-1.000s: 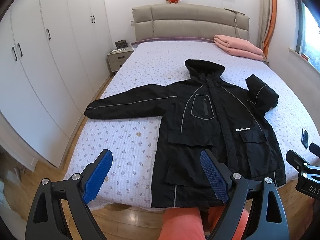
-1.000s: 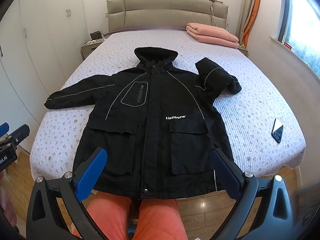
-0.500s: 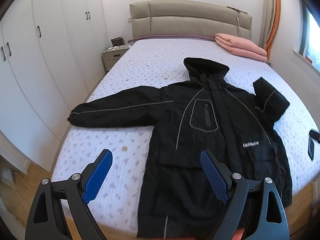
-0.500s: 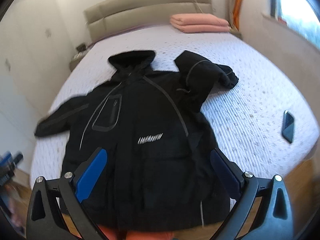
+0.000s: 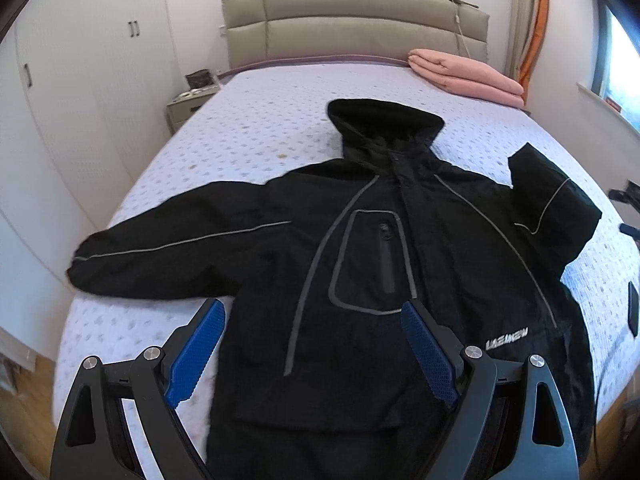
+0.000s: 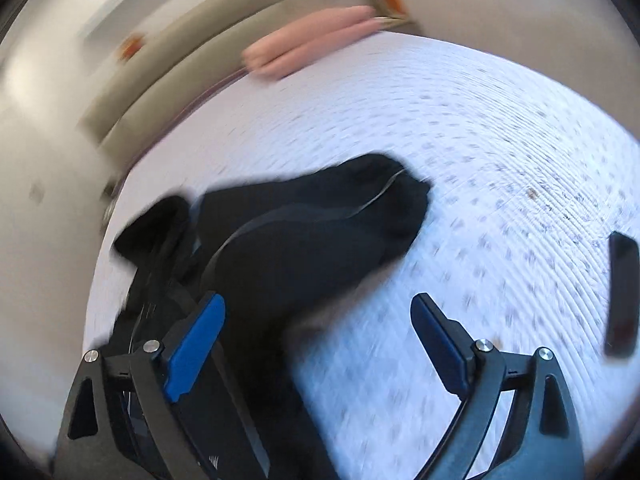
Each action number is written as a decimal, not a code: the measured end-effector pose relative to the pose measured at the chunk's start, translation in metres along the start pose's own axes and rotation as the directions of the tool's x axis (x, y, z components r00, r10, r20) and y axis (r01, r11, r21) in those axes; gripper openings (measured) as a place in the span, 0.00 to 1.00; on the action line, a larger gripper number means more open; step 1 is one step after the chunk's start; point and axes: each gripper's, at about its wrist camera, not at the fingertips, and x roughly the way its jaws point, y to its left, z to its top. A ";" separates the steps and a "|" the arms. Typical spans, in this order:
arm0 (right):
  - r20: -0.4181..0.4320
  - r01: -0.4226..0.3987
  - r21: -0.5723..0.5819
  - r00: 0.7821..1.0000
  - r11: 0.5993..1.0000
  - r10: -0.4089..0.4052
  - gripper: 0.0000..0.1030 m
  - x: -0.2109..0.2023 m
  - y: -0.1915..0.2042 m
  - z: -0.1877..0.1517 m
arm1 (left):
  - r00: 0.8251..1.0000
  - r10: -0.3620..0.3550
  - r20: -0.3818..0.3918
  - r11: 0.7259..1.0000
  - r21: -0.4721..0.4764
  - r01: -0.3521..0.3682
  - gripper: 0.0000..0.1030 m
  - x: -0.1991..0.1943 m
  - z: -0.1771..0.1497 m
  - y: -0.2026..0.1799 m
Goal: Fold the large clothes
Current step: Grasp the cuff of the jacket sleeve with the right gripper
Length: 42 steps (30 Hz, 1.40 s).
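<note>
A black hooded jacket (image 5: pixel 384 264) lies face up on the bed (image 5: pixel 260 128). One sleeve (image 5: pixel 168 252) stretches out to the left and the other sleeve (image 5: pixel 556 208) is bent back on itself at the right. My left gripper (image 5: pixel 314 344) hangs open over the jacket's side below the chest pocket, holding nothing. The right wrist view is blurred and tilted. In it my right gripper (image 6: pixel 318 332) hovers wide over the bent sleeve (image 6: pixel 320 232) with its jaws closing. The sleeve's edge lies under the gap and the pads do not press on it.
A dark phone (image 6: pixel 622 292) lies on the bedspread right of the sleeve. A folded pink blanket (image 5: pixel 468 76) rests by the padded headboard (image 5: pixel 352 24). A nightstand (image 5: pixel 192 100) and white wardrobes (image 5: pixel 80 120) stand left of the bed.
Both grippers have moved forward over the bed and sunk lower. The right one has swung right to the bent sleeve and rolled. The person's orange-clad legs have left both views.
</note>
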 end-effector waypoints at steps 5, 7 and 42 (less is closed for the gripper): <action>-0.052 0.044 0.160 0.998 0.986 -0.036 0.84 0.087 -0.056 0.049 | 0.999 -0.032 -0.032 0.999 0.033 0.033 0.88 0.029 0.000 -0.028; -0.080 0.058 0.175 0.996 0.983 -0.044 0.81 0.115 -0.069 0.058 | 0.999 -0.033 -0.041 0.998 0.049 0.035 0.88 0.038 -0.002 -0.035; -0.060 0.540 0.053 0.841 0.840 -0.538 0.13 0.122 -0.189 0.057 | 0.898 -0.309 -0.312 0.872 0.284 0.399 0.87 0.208 0.009 -0.276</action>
